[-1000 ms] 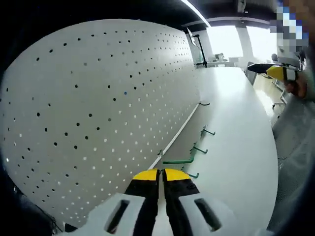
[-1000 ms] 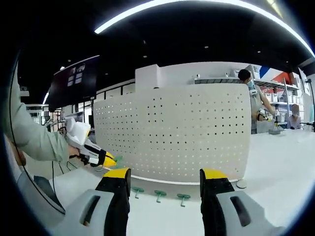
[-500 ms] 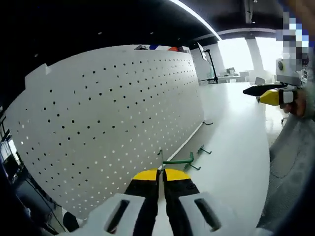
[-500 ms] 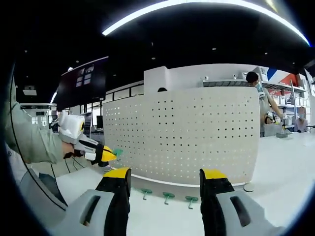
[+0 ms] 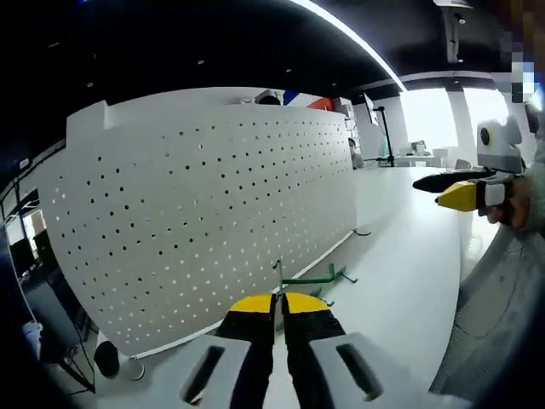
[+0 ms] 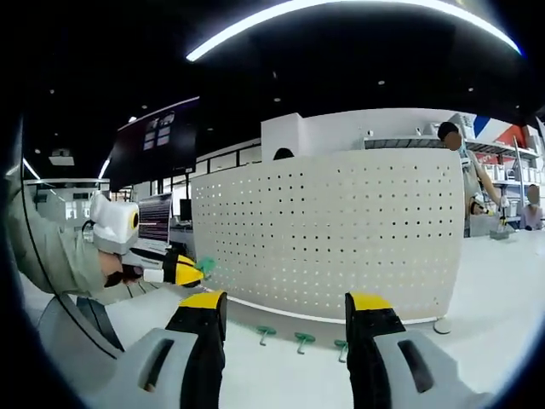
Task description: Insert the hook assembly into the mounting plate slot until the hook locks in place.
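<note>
Clamping green hook [image 5: 308,279] crosswise, left tool [image 5: 277,304]; right tool [image 6: 285,308] apart.

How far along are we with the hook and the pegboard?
Done: the left gripper is shut on a green hook, lifted off the table. In hand: the hook is in the air, short of the pegboard. Left: seating and locking it. Three more hooks lie at the board's foot. The right gripper is open.
</note>
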The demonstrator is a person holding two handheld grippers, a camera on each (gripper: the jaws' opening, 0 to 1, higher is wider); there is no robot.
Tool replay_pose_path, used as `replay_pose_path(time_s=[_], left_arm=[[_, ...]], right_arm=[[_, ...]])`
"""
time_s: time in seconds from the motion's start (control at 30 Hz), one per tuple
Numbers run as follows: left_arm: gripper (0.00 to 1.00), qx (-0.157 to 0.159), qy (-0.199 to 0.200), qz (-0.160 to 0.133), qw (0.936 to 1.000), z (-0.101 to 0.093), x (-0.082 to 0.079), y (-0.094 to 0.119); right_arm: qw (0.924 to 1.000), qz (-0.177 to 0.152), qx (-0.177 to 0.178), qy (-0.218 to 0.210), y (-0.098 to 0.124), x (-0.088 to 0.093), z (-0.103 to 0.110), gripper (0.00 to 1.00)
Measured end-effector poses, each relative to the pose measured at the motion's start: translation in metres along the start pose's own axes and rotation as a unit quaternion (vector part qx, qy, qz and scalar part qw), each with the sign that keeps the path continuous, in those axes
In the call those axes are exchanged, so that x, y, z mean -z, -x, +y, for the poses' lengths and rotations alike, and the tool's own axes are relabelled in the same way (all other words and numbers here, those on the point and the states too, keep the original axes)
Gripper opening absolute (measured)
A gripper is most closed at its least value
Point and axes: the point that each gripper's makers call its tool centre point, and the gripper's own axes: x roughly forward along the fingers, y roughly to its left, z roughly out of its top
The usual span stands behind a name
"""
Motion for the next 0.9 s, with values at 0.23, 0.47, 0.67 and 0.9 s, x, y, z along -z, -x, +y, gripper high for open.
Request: replay_pose_path(time_s=[0.23,0.47,0.67,0.9], left_arm=[[0.03,-0.017,0.005,-0.052,0.9985,-0.005,-0.020,0.011],[0.03,-0.032,-0.006,-0.103,0.9942,-0.013,-0.039,0.025],[0.03,-0.038,-0.005,-0.144,0.9889,-0.018,-0.057,0.035],[0.03,-0.045,0.015,-0.177,0.9831,-0.019,-0.069,0.042]], right_arm=[[1.0000,0.001,-0.008,0.000,-0.001,0.000,0.004,0.54],[0.9999,0.002,-0.013,0.003,-0.001,0.000,0.007,0.54],[0.9999,0.005,-0.015,0.004,-0.001,0.001,0.007,0.53],[0.9998,0.008,-0.016,0.010,-0.001,0.002,0.008,0.53]])
